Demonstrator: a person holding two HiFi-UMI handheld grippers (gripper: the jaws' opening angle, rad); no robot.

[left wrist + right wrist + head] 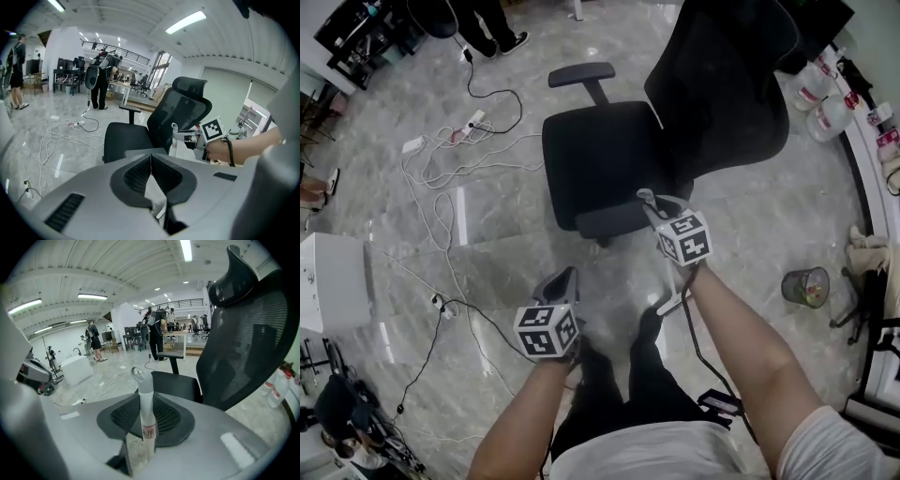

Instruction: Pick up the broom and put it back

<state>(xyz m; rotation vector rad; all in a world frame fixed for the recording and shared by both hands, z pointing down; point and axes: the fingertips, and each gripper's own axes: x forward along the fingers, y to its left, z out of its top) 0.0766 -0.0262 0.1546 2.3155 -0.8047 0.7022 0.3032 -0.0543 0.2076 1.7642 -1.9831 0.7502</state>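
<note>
Looks like a big open-plan office: black mesh office chair (600, 159), desks (70, 75) in the back, ceiling strip lights (185, 22), a power strip (474, 119) and loose cables (487, 169) over the glossy floor (506, 272).

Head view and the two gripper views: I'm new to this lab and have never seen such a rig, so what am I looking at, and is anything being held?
There is no robot here: a person holds a two-jaw gripper in each hand. The head view comes from a camera on the person's head, looking down at both forearms. The patterned cubes are parts of the grippers. Each gripper view comes from a camera riding on that gripper, looking along its jaws. On the shiny floor stand a black office chair and a mesh waste basket, with white cables lying about. The right gripper is closed on a grey broom handle with a small label; the broom's head is out of sight. The left gripper is shut and empty.
</note>
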